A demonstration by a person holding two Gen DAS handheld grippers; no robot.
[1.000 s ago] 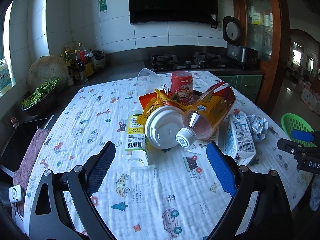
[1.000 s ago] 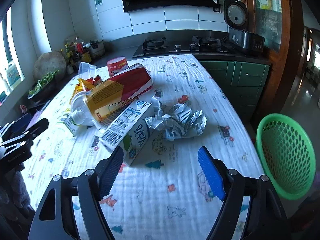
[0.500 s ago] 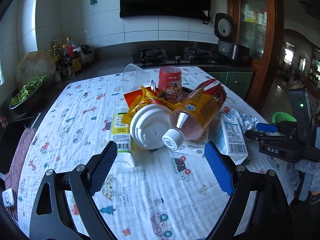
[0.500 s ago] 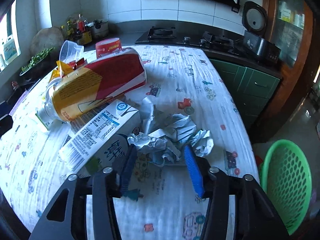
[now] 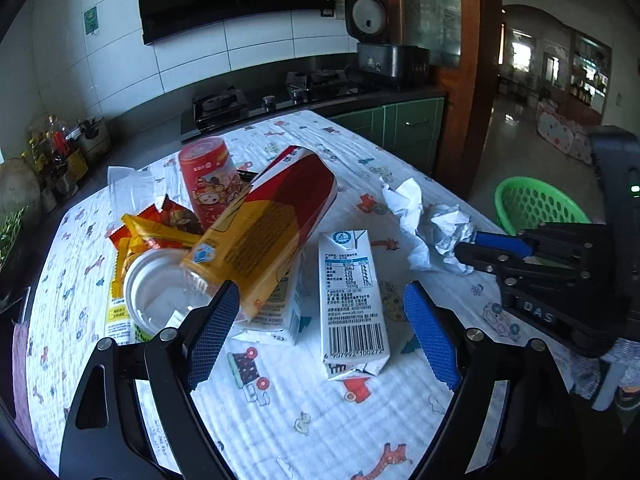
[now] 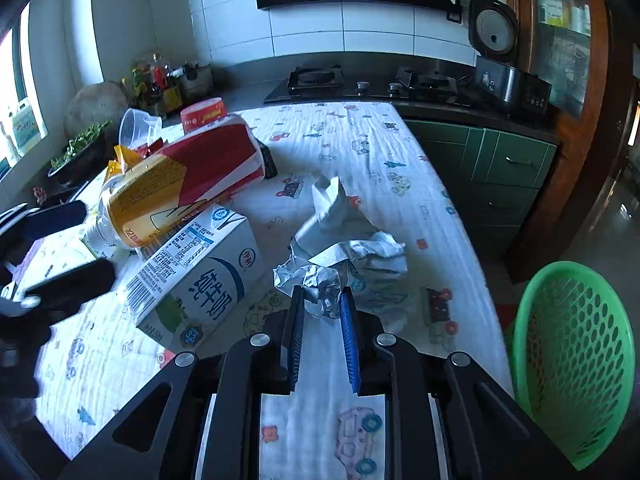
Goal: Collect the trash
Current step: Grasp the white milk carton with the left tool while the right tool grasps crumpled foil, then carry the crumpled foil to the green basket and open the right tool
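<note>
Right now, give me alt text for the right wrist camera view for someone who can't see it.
The right gripper is shut on crumpled paper on a cartoon-print tablecloth. A milk carton and large bottle lie to the left, and a green basket sits off the table's right edge.

White tiled walls [image 6: 360, 28] rise behind a dark counter with a gas stove [image 6: 372, 82]. Right of the stove stand green cabinets [image 6: 500, 164]; daylight enters a window [image 6: 18, 92] far left.
</note>
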